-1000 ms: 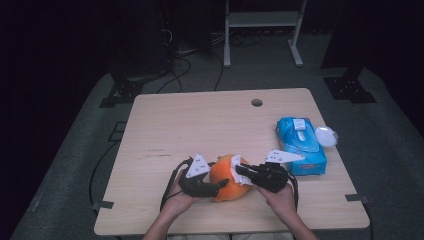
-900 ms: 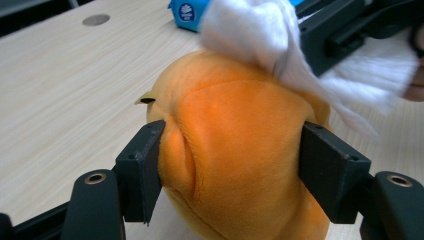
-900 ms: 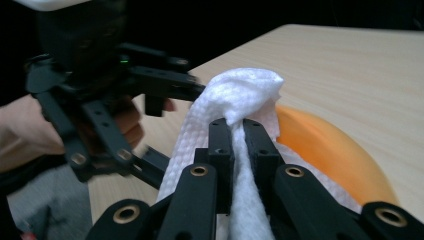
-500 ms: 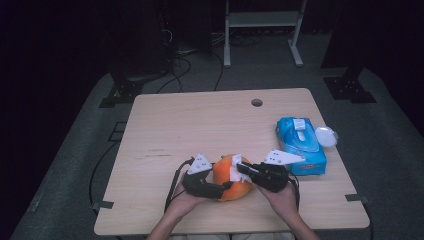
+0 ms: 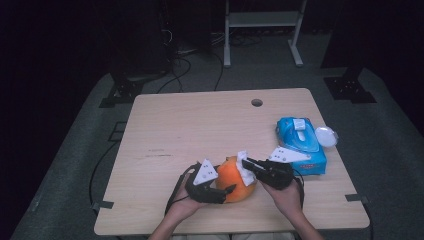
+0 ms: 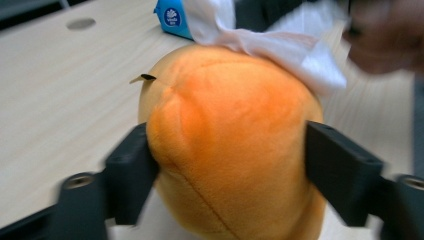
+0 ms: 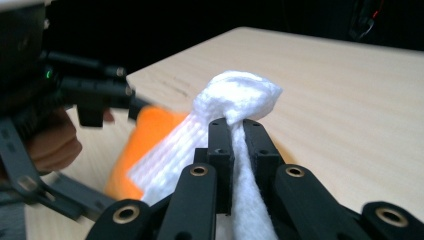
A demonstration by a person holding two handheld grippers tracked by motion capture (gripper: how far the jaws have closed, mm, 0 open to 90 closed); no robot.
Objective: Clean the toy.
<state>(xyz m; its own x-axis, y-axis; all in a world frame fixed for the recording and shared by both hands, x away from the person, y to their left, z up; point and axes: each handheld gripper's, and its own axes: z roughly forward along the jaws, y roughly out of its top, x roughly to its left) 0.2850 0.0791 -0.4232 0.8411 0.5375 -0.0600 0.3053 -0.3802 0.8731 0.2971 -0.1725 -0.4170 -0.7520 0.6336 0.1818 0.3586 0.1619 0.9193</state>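
An orange plush toy [image 5: 234,181] sits near the table's front edge. My left gripper [image 5: 226,186] has one jaw on each side of the toy [image 6: 230,125]. Its jaws have just been opening, and the pads [image 6: 132,165] still touch the fabric on both sides. My right gripper [image 5: 246,161] is shut on a crumpled white wipe [image 7: 240,95]. It holds the wipe [image 6: 280,45] against the top of the toy [image 7: 145,130]. In the right gripper view, the left gripper [image 7: 100,100] and the hand holding it sit at the left.
A blue pack of wipes [image 5: 300,142] lies to the right of the hands, with a round white lid [image 5: 326,136] beside it. The wooden table [image 5: 200,130] has a cable hole [image 5: 257,102] at the back. Beyond the table are dark floor, cables and stands.
The left gripper's jaws have spread wider around the orange toy. The right gripper stays on top of the toy with the wipe, and both hands have barely shifted.
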